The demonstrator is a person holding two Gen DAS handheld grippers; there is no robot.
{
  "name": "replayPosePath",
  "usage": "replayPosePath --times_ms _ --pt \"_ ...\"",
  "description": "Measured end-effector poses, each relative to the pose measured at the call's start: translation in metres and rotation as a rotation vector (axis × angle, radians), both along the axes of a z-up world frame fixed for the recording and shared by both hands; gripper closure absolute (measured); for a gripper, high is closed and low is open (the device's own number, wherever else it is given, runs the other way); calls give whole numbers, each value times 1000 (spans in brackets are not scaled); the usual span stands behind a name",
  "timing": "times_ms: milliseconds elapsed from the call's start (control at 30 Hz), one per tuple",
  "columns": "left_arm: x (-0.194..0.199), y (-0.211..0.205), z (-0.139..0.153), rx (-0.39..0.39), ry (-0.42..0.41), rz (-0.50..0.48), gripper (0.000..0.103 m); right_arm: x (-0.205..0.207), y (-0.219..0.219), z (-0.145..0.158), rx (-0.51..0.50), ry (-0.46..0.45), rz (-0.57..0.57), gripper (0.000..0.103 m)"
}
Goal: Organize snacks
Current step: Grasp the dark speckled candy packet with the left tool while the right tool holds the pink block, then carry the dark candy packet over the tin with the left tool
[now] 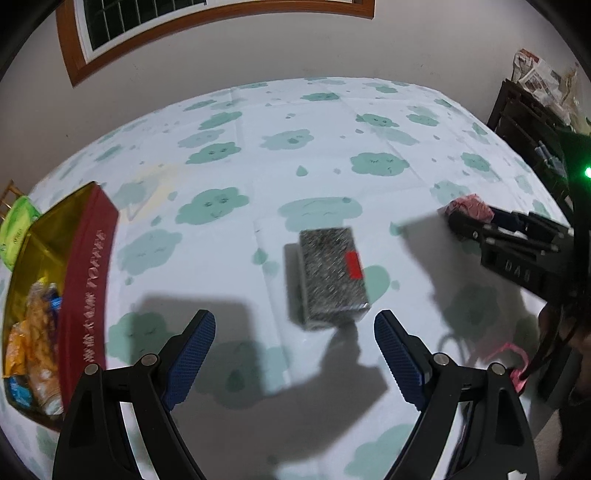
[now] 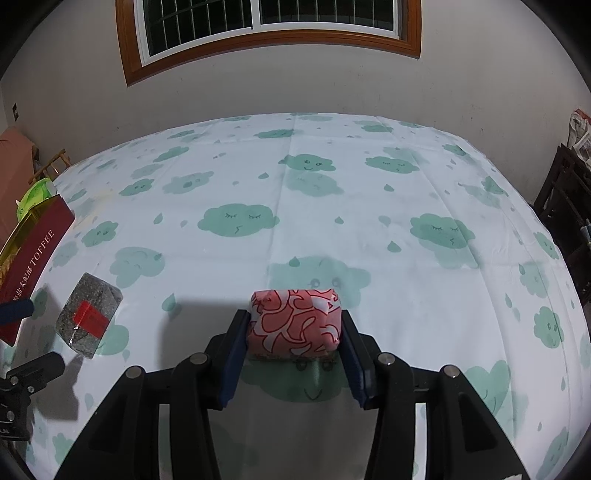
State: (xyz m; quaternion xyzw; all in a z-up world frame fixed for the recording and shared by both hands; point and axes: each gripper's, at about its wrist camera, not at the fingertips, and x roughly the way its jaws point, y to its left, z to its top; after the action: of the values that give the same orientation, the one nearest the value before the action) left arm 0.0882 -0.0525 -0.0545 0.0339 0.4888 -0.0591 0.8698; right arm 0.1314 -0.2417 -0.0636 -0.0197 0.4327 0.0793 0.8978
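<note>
A grey speckled snack block (image 1: 332, 273) with a red label lies on the cloud-print tablecloth, just ahead of my left gripper (image 1: 295, 332), whose blue fingers stand open and apart from it. The same speckled block (image 2: 88, 315) shows at the lower left of the right wrist view. My right gripper (image 2: 293, 325) is shut on a pink-and-red patterned packet (image 2: 293, 323), held above the cloth. From the left wrist view that right gripper (image 1: 454, 216) and its pink packet (image 1: 469, 206) appear at the right. A red toffee box (image 1: 86, 280) with a gold inside holds several snack packs at the left.
The red toffee box (image 2: 29, 258) lies along the table's left edge, with a green pack (image 2: 35, 194) beyond it. A dark wooden shelf (image 2: 569, 206) stands to the right of the table. A wall with a wood-framed window (image 2: 269, 22) rises behind.
</note>
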Motion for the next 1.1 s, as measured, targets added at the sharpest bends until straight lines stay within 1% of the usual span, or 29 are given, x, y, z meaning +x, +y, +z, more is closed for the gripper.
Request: replayPosePath --times_ms 33,100,167,300,400,533,700,867,1100 --pt "3 -1 0 -11 2 0 20 0 0 0 0 0 0 55" --pt "8 -4 0 -22 7 -2 28 0 0 0 1 0 0 55" --pt "14 -5 -1 -28 12 -2 29 0 0 0 1 0 0 55" --pt "24 -6 -7 -55 40 9 45 0 0 -1 -1 0 0 55" --pt "30 -4 -13 -88 67 21 50 0 0 -1 0 0 0 54" --pt "31 -6 -14 -82 56 18 51 0 0 -1 0 0 -1 54" --pt "32 -8 -13 -67 44 3 71 0 0 -1 -1 1 -1 54" --pt "31 -8 -13 -70 47 4 71 0 1 -1 -2 1 -1 54" --pt "25 -9 -14 -44 42 -6 71 0 1 -1 -1 1 -1 54"
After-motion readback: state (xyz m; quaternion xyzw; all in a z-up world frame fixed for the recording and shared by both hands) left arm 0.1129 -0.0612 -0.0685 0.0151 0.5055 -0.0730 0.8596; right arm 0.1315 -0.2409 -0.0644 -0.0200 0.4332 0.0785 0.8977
